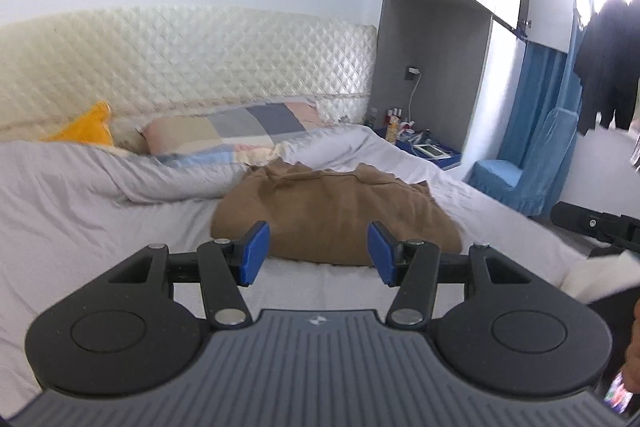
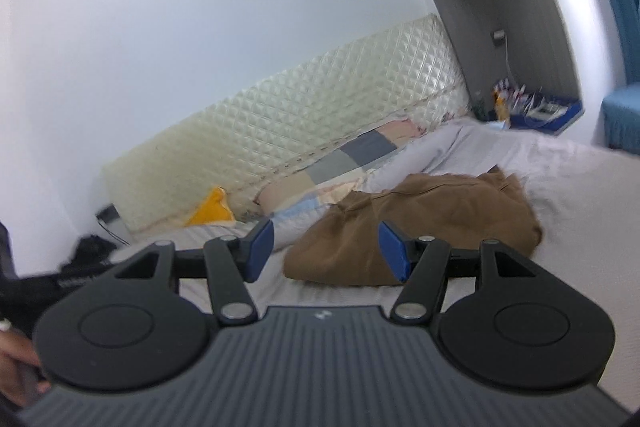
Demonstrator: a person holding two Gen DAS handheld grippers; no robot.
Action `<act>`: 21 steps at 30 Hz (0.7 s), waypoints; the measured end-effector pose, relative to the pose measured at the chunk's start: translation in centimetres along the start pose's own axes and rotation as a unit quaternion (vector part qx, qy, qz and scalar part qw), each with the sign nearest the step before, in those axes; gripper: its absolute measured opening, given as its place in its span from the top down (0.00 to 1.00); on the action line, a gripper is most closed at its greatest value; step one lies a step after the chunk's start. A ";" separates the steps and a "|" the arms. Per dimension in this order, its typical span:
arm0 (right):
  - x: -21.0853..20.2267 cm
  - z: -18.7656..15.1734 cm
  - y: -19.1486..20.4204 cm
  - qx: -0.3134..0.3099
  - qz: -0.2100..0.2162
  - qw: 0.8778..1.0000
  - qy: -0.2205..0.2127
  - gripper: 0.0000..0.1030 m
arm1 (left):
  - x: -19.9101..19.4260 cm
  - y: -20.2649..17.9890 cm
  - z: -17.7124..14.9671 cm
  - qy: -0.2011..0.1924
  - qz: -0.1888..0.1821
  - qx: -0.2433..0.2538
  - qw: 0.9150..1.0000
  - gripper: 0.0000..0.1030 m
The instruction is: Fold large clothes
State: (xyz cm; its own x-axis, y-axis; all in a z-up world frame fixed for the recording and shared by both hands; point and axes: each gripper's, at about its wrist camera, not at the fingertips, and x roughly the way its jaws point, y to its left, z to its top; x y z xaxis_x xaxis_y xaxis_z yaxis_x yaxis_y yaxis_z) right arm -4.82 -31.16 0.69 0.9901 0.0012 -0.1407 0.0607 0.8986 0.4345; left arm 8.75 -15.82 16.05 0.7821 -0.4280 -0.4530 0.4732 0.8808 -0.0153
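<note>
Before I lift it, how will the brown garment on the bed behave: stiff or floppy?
Probably floppy: the brown fabric garment lies bunched in soft folds on the grey bed sheet. Lifted by one edge, it would likely sag and unfold. It seems thick, so perhaps a little heavy for cloth.

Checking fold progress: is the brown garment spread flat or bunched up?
Bunched up: the brown garment lies in a rumpled, puffy heap on the bed, with uneven edges.

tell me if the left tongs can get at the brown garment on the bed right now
Probably yes. The left tongs are open and empty, aimed at the brown garment, which lies bunched on the grey sheet. Nothing stands between them; the patchwork pillow sits farther back.
</note>
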 end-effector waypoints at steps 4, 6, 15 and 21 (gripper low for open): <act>-0.8 -2.2 1.5 -0.040 -0.020 0.999 -0.006 0.40 | -1.0 -0.1 -1.8 -0.005 -0.005 -0.001 1.000 0.41; -0.8 -3.1 2.0 -0.050 -0.025 0.998 -0.006 0.40 | -1.1 -0.1 -2.6 -0.006 -0.004 0.005 1.000 0.41; 0.3 -7.5 3.3 -0.087 -0.061 0.994 -0.003 0.40 | -0.4 0.9 -5.9 -0.005 0.013 0.006 1.000 0.41; 1.3 -9.9 2.5 -0.092 -0.085 0.992 0.010 0.40 | 0.5 1.4 -7.4 -0.001 0.020 0.005 1.000 0.41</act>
State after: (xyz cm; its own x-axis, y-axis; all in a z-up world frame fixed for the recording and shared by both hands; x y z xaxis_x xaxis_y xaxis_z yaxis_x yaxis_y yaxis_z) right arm -4.68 -24.53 -7.20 0.9646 -0.1499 -0.2171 0.2003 0.9517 0.2326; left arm 6.82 -13.36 9.20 0.8013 -0.3933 -0.4508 0.4461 0.8949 0.0121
